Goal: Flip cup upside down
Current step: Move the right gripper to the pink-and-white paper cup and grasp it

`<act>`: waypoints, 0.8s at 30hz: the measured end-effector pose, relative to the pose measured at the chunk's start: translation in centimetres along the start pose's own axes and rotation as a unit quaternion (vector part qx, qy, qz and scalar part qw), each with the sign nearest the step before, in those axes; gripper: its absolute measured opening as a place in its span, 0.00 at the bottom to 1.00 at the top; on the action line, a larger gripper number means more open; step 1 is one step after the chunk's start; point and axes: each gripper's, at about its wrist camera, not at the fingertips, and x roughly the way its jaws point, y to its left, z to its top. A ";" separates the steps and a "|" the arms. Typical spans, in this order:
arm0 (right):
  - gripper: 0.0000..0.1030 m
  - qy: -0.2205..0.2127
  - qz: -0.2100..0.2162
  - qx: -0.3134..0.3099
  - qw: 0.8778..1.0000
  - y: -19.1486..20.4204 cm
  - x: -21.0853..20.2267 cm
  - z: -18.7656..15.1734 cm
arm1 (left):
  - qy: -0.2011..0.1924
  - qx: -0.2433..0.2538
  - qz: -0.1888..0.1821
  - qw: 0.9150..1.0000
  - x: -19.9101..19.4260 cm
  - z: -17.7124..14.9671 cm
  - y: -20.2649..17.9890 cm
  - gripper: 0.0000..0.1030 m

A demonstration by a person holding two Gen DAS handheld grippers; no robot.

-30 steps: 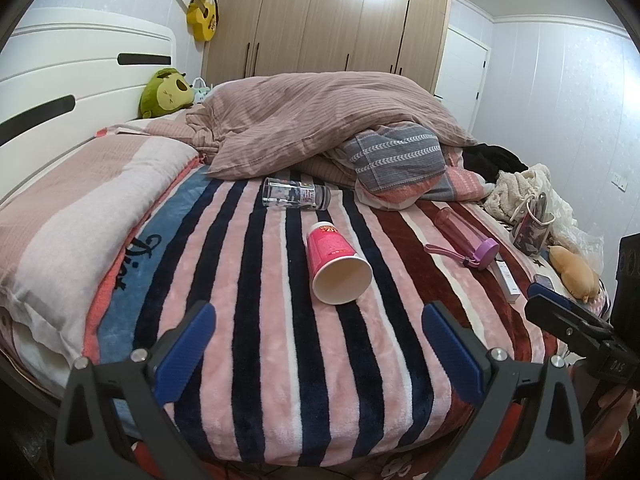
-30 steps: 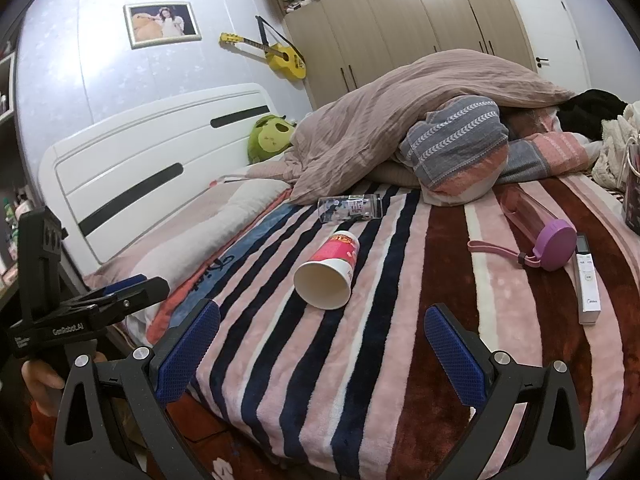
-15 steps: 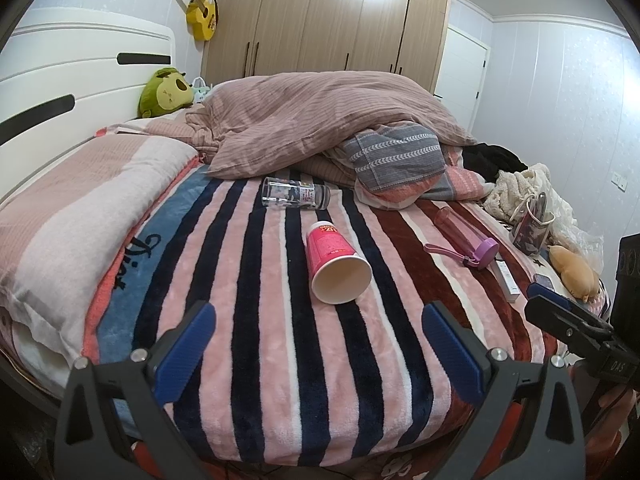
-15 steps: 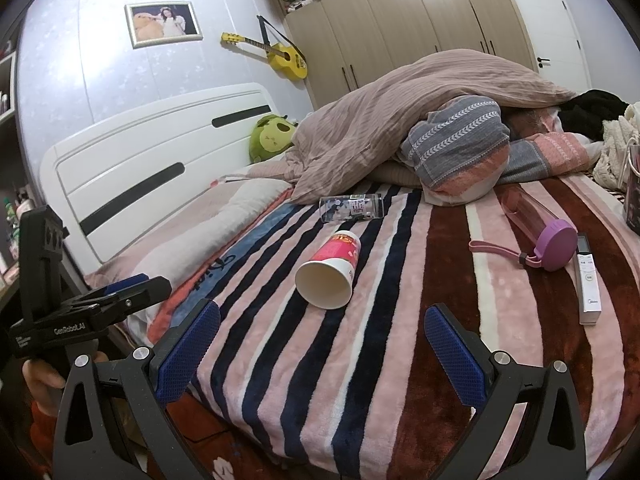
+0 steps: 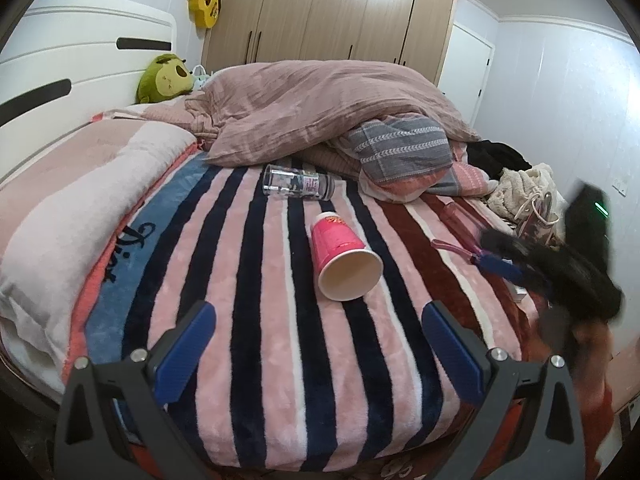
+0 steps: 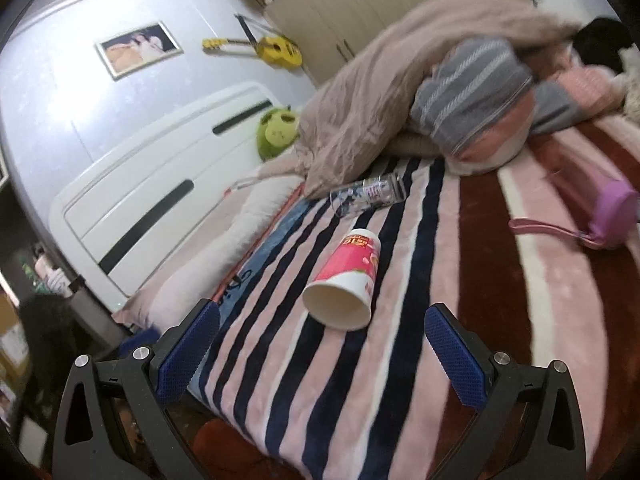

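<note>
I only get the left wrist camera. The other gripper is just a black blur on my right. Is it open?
Observer: Yes. In the right wrist view, the right gripper has its jaws wide apart and holds nothing.
Child: Is it pointing at the cup?
Observer: Yes. The cup lies on its side just ahead of it, untouched, with its mouth facing that camera.
Child: What's the blur hiding from me?
Observer: A purple lid on the end of the pink bottle. The pink strap runs from it.
</note>
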 end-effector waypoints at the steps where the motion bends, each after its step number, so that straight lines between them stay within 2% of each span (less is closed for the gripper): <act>1: 1.00 0.020 0.002 0.005 1.000 -0.6 2.1 1.1 | 0.001 -0.002 0.002 1.000 0.1 0.0 0.2 0.99; 2: 1.00 0.034 0.005 0.008 0.999 -1.0 3.4 1.8 | 0.003 -0.007 0.002 1.000 0.4 0.1 0.5 0.99; 4: 1.00 0.091 0.017 0.029 0.995 -2.3 8.4 3.4 | 0.007 -0.012 -0.002 1.000 0.8 0.2 0.8 0.99; 7: 0.98 0.156 0.000 0.039 0.987 -3.6 13.9 4.2 | 0.009 -0.015 -0.007 1.000 1.2 0.4 1.4 0.99; 8: 0.95 0.177 -0.001 0.046 0.983 -4.0 15.5 4.2 | 0.010 -0.015 -0.011 1.000 1.4 0.5 1.7 0.99; 9: 0.86 0.202 0.001 0.066 0.977 -4.7 17.4 3.9 | 0.010 -0.016 -0.019 1.000 1.6 0.6 2.0 0.99; 10: 0.82 0.216 0.009 0.087 0.972 -5.3 18.5 3.7 | 0.010 -0.017 -0.030 0.999 1.8 0.7 2.3 0.99; 11: 0.81 0.224 0.029 0.105 0.969 -5.7 19.2 3.5 | 0.013 -0.020 -0.045 0.999 2.1 0.9 2.7 0.99; 12: 0.76 0.232 0.053 0.120 0.964 -5.7 19.8 3.1 | 0.017 -0.026 -0.061 0.998 2.4 1.2 3.4 0.99; 15: 0.66 0.243 0.073 0.106 0.962 -4.6 19.7 2.4 | 0.032 -0.041 -0.099 0.994 3.7 2.2 5.0 0.99; 18: 0.66 0.238 0.063 0.055 0.968 -2.6 18.5 1.9 | 0.047 -0.049 -0.128 0.989 5.3 3.6 6.0 0.99; 21: 0.65 0.234 0.050 0.027 0.971 -1.8 17.6 1.5 | 0.057 -0.069 -0.182 0.979 7.6 5.0 6.6 0.99; 24: 0.64 0.229 0.044 0.014 0.972 -1.3 17.2 1.4 | 0.081 -0.074 -0.197 0.974 10.3 6.2 6.3 0.99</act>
